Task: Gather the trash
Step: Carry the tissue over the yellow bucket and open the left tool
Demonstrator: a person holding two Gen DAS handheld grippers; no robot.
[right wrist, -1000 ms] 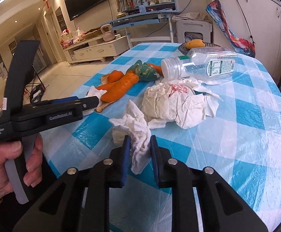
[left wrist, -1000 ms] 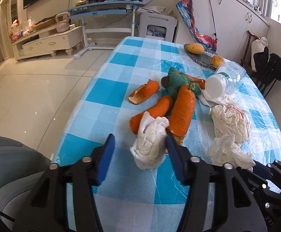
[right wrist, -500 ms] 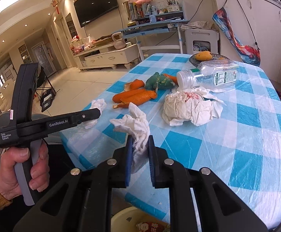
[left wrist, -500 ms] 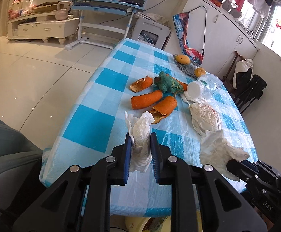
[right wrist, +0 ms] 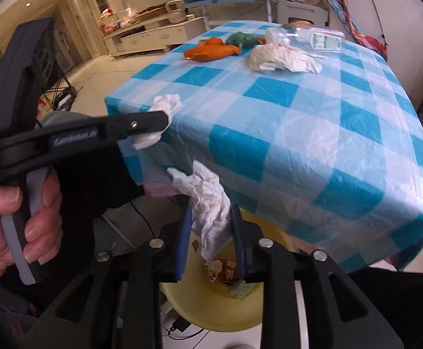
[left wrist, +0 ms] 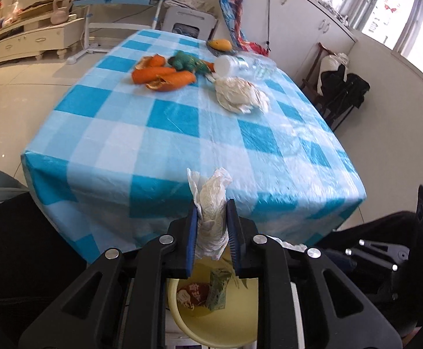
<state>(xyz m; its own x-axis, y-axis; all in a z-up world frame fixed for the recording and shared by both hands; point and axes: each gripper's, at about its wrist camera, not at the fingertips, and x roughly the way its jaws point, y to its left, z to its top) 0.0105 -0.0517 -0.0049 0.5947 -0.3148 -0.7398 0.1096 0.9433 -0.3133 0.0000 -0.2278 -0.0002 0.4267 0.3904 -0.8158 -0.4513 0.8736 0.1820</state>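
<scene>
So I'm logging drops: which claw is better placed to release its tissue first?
Right claw: its jaws are opening around the crumpled white tissue above the yellow bin. The left claw hangs there too, still clamped.

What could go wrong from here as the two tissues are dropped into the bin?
1. The right gripper is opening, but its tissue sits near the bin rim and could land outside.
2. The left gripper clamps its tissue over the bin's far edge; an early release may miss.

Blurred white lettering on the left gripper's (right wrist: 153,122) arm — unreadable, red wrapper (right wrist: 221,270) in bin — Chinese characters, illegible
</scene>
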